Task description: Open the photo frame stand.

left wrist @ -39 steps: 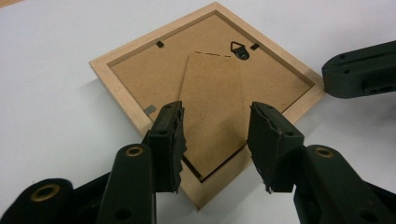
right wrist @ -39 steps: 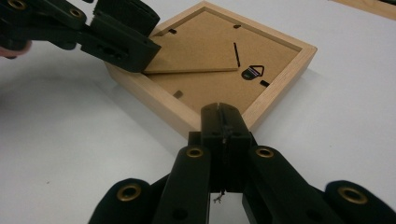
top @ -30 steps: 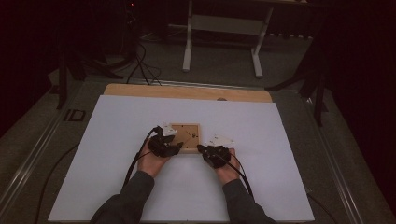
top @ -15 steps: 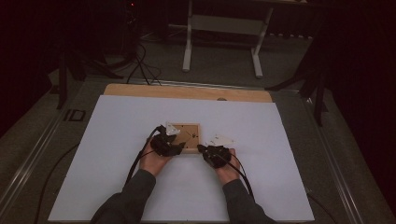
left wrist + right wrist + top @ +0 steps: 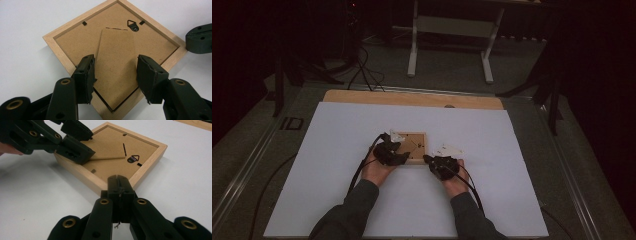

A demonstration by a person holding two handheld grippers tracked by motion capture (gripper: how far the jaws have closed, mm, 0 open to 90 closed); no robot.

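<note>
Left gripper view: left gripper (image 5: pixel 115 75) gapes astride the frame (image 5: pixel 62 30)'s thin, bendable stand (image 5: pixel 116 62); right gripper (image 5: pixel 119 185), shut, braces its stiff rim.

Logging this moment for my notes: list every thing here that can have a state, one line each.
picture frame: face down on the white sheet, back showing.
easel stand: lifted off the backing board, between the left jaws.
hanger: lying flat on the backing.
left gripper: open, jaws just widened, either side of the stand.
right gripper: shut, tips at the frame's edge.
</note>
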